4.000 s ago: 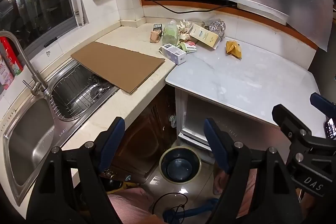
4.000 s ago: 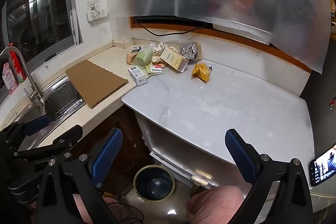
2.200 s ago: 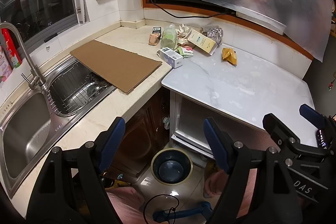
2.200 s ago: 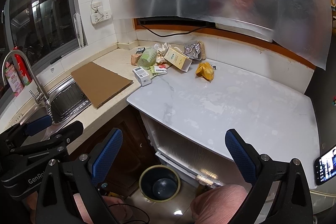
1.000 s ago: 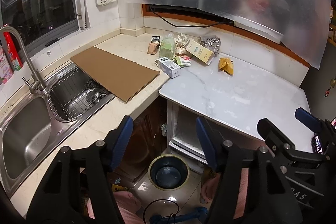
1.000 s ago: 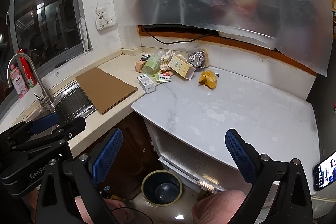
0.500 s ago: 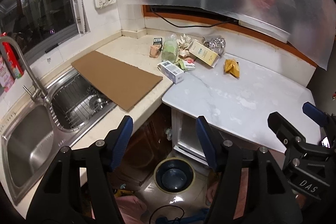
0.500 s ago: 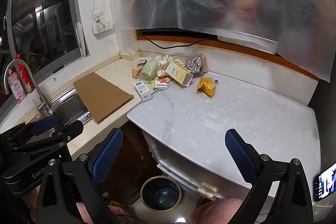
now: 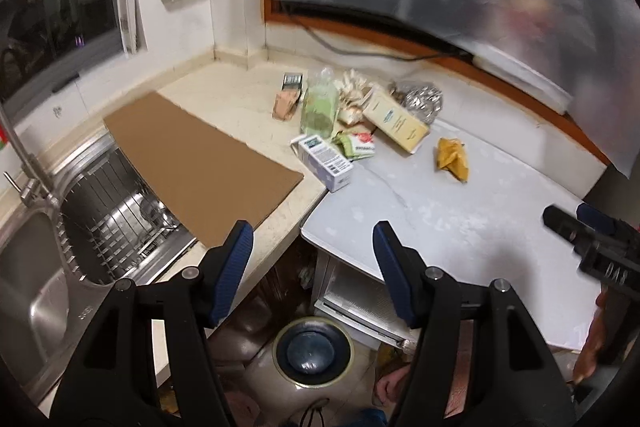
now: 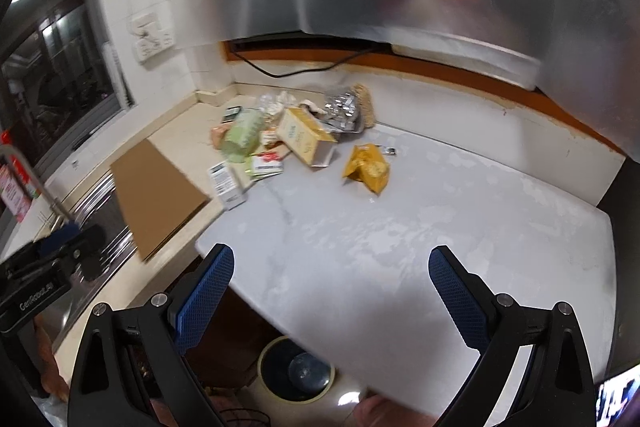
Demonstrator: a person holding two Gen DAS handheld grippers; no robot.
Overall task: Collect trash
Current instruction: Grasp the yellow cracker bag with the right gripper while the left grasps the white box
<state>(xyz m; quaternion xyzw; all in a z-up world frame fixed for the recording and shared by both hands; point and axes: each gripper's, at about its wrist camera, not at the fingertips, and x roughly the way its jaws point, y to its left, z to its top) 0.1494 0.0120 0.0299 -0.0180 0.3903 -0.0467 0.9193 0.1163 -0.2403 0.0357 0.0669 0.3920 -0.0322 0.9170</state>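
- Starting at the left, a sink (image 9: 28, 267) sat in the table (image 9: 460, 219), with cardboard (image 9: 200, 163) laid partly over its rack, likely to add flat surface.
- The left gripper (image 9: 312, 251) hung empty with its jaws apart, above the table edge and well short of the trash.
- Below it, a bin (image 9: 313, 350) stood on the floor under the table edge, where trash could be dropped straight down.
- The trash lay bunched in the back corner: a white box (image 9: 326, 157) nearest, a green bottle (image 9: 320, 107) on its side, a yellow carton (image 9: 396, 121) and foil (image 9: 422, 99) behind.
- An orange wrapper (image 10: 366, 167) lay apart to the right, nearest the right gripper (image 10: 328, 287), which was also empty and spread wide, probably ready for a first pick.
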